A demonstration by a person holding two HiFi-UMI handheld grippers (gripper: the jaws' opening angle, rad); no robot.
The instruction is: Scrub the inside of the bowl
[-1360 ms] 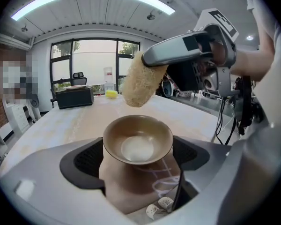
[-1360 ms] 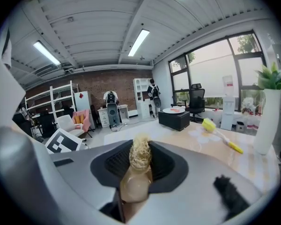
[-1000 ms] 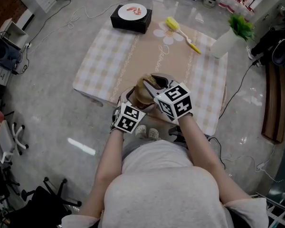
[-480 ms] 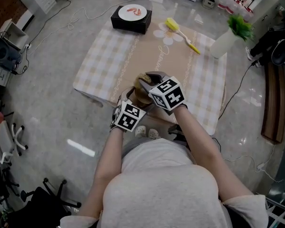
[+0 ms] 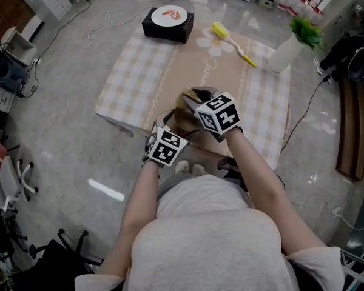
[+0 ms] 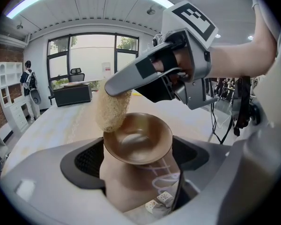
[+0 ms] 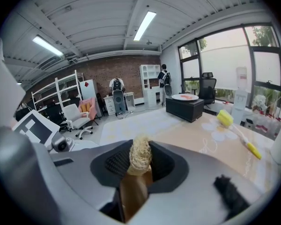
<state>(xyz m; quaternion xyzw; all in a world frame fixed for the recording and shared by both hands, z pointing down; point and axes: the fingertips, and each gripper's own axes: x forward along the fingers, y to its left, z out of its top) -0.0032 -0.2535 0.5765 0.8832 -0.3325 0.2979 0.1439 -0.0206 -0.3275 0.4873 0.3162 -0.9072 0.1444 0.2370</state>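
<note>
A brown bowl [image 6: 139,141] is held at its rim by my left gripper [image 6: 138,157], tilted, its inside facing the left gripper view. A tan loofah scrubber [image 6: 113,109] is pinched in my right gripper [image 6: 131,81], and its lower end touches the bowl's left rim. In the right gripper view the loofah [image 7: 140,159] sticks up between the jaws of my right gripper [image 7: 140,167], with the bowl's brown edge [image 7: 132,193] just below. In the head view both grippers, left [image 5: 170,137] and right [image 5: 195,103], meet at the bowl [image 5: 181,125] over the table's near edge.
The table [image 5: 139,77] has a checked cloth. At its far side stand a black box [image 5: 167,26] with a white plate [image 5: 170,14], a yellow brush [image 5: 230,40] and a white vase with a green plant [image 5: 289,50]. Cables and office chairs lie on the floor around.
My right gripper with the loofah has shifted left and slightly away from my body over the bowl. The left gripper and bowl have barely moved.
</note>
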